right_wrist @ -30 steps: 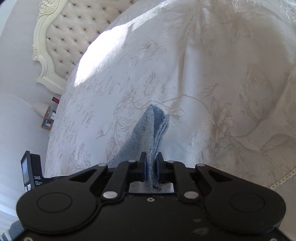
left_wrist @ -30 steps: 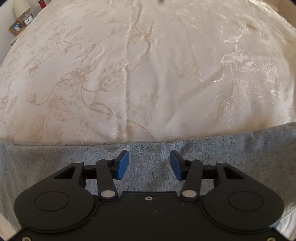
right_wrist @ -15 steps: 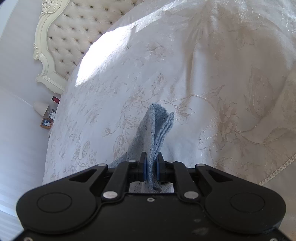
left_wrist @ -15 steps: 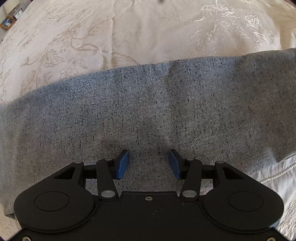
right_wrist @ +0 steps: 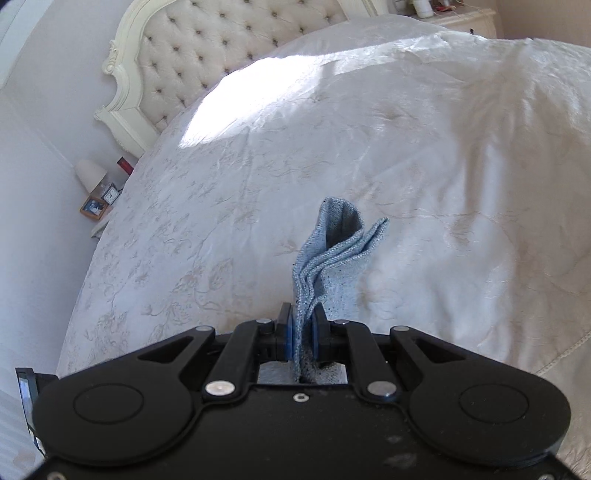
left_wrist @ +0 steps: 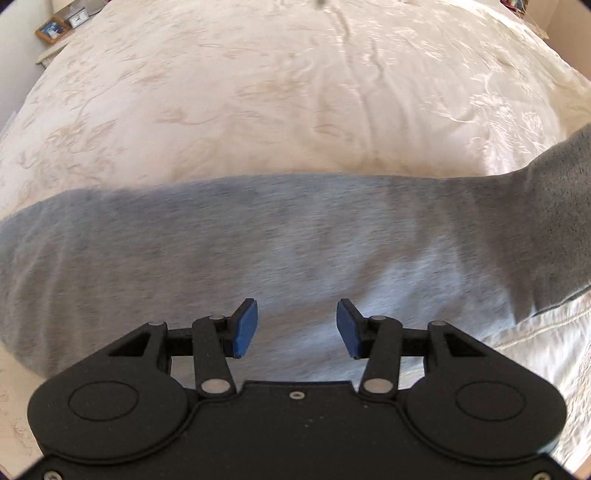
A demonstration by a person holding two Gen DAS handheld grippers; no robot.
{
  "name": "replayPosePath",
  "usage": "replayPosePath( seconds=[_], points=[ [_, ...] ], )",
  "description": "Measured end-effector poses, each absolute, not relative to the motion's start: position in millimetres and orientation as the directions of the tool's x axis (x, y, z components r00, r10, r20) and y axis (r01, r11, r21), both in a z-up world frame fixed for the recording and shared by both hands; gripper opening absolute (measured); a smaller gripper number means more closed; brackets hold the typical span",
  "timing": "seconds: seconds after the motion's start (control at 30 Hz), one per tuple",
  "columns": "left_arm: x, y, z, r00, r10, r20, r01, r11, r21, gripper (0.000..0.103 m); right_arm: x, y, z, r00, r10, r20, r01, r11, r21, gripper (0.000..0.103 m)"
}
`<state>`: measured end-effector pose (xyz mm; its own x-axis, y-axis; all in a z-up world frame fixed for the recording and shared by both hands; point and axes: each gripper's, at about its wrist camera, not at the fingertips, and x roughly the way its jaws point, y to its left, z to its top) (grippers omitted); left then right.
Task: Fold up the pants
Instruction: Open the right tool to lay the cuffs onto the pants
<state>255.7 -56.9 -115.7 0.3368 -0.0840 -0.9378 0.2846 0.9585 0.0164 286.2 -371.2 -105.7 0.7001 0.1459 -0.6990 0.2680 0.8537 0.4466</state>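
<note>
Your left gripper (left_wrist: 295, 328) hangs over the pants (left_wrist: 280, 243) with its blue pads (left_wrist: 244, 328) spread apart and nothing between them; the fabric lies below, not pinched. Compared with a second ago, the left view has changed a lot: back then only a narrow grey strip showed at the bottom edge under the fingers, half a second ago the cloth filled most of the frame, and now it runs as a wide, motion-blurred band across the middle, with more of the bedspread (left_wrist: 258, 92) visible above it again. The right end of that band now rises off the bed toward the frame edge, which it did not do before. The picture frame (left_wrist: 51, 29) on the nightstand is back in the top left corner. Your right gripper (right_wrist: 303, 336) stays clamped on a bunched, layered edge of the pants (right_wrist: 332, 258), pads pressed tight on the cloth, same grip as in both earlier frames. What differs on that side is the view: the tufted headboard (right_wrist: 229, 48) now sits much more level and fills more of the top, the sunlit patch has moved toward centre, and the held cloth stands taller and fans into separate layers at its tip. The lamp (right_wrist: 90, 175) and small frames beside the bed remain at left.
</note>
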Motion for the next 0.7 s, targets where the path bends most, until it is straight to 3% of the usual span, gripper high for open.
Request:
replayPosePath(
  seconds=[0.2,0.43,0.47,0.6,0.7],
  points=[
    [257,18,-114,0.33,-0.074,-0.941,0.24,0.971,0.008,0.055,316,-251,-103,0.673,0.225,-0.704,0.146,0.894,0.424,0.011],
    [263,86,-124,0.308,-0.032,-0.951,0.197,0.98,0.031,0.055,345,-120,-165,0.557,0.286,-0.78,0.066,0.921,0.384,0.012],
    [264,92,-125,0.305,-0.03,-0.952,0.19,0.981,0.03,0.055,345,-104,-174,0.544,0.278,-0.792,0.057,0.929,0.365,0.016],
    [268,109,-125,0.311,-0.023,-0.95,0.178,0.984,0.034,0.054,348,-81,-193,0.499,0.261,-0.826,0.067,0.939,0.338,0.023],
    [271,110,-120,0.333,-0.036,-0.942,0.18,0.983,0.026,0.054,340,-90,-182,0.532,0.304,-0.79,0.055,0.919,0.39,0.024]
  ],
)
